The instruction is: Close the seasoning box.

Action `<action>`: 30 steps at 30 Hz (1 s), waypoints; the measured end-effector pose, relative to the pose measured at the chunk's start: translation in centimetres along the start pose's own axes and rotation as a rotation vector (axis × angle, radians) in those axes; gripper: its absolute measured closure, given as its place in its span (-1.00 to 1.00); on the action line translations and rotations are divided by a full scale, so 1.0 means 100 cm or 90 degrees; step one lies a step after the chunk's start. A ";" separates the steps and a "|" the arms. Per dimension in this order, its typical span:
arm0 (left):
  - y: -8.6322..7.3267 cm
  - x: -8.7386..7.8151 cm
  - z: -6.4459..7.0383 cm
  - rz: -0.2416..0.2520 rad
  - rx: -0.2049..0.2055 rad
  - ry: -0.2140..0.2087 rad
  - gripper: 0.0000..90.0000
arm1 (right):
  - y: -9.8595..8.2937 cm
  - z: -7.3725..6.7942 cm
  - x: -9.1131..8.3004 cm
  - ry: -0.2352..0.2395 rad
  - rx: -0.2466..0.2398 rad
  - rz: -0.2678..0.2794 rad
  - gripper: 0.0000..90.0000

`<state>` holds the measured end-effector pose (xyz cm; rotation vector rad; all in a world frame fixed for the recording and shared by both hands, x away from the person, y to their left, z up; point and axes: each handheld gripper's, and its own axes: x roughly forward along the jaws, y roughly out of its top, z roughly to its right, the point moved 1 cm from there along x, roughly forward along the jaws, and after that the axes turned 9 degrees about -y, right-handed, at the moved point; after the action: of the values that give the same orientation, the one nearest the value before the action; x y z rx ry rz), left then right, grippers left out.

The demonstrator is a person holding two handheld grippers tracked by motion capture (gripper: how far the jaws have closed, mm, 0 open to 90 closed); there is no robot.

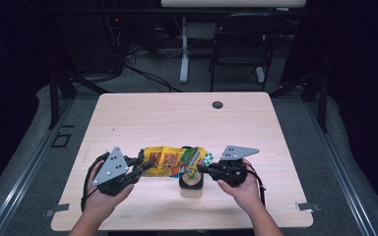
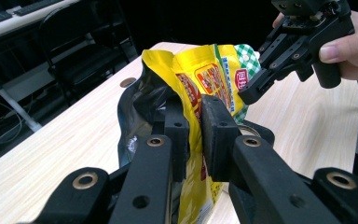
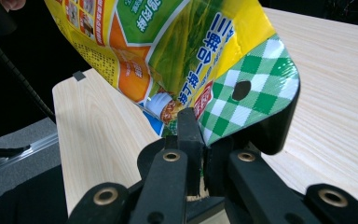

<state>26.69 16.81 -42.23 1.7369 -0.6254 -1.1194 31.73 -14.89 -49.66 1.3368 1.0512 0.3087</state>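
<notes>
A yellow snack bag (image 1: 172, 161) with orange and green print hangs lengthwise above the table, held at both ends. My left gripper (image 1: 139, 166) is shut on its left end; in the left gripper view the jaws pinch the yellow film of the snack bag (image 2: 200, 84). My right gripper (image 1: 200, 169) is shut on the bag's green-checked top edge, seen close in the right gripper view as the snack bag (image 3: 186, 51) between my right gripper (image 3: 204, 140) jaws. Below the bag stands a small wooden block with a round black-rimmed holder (image 1: 191, 183), partly hidden by it.
The light wood table (image 1: 177, 123) has a round cable hole (image 1: 217, 104) near its far edge. Beyond the table stand a black chair (image 1: 241, 44) and a white desk leg (image 1: 184, 54). A hand holds each gripper at the near edge.
</notes>
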 end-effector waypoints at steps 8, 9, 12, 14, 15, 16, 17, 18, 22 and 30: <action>0.001 -0.005 0.000 -0.004 0.007 0.003 0.83 | 0.000 -0.005 0.008 0.005 -0.002 0.005 0.96; 0.001 -0.006 0.000 -0.003 0.007 0.003 0.83 | 0.000 -0.005 0.008 0.004 -0.002 0.005 0.96; 0.000 -0.006 0.000 -0.001 0.004 0.003 0.83 | 0.000 -0.005 0.008 0.003 0.000 0.007 0.96; 0.000 -0.005 0.000 -0.002 0.005 0.003 0.83 | 0.000 -0.005 0.008 0.000 0.000 0.007 0.96; 0.000 -0.004 0.000 -0.001 0.003 0.003 0.83 | 0.001 -0.004 0.007 -0.002 -0.002 0.005 0.96; 0.000 -0.004 0.000 -0.001 0.003 0.003 0.83 | 0.001 -0.004 0.007 -0.002 -0.002 0.005 0.96; -0.001 -0.003 -0.001 -0.001 0.003 0.002 0.83 | 0.001 -0.003 0.006 0.001 -0.002 0.002 0.96; -0.001 -0.003 -0.001 -0.001 0.003 0.002 0.83 | 0.001 -0.003 0.005 0.003 -0.001 0.002 0.96; -0.004 0.000 -0.004 0.007 -0.011 -0.004 0.83 | 0.001 -0.001 0.000 0.009 0.000 -0.001 0.98; -0.005 -0.002 -0.004 0.012 -0.019 -0.005 0.83 | 0.003 0.000 -0.005 0.040 0.001 -0.007 0.99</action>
<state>26.95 17.33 -42.59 1.6988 -0.6257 -1.1188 31.57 -15.19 -49.18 1.3295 1.1113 0.3439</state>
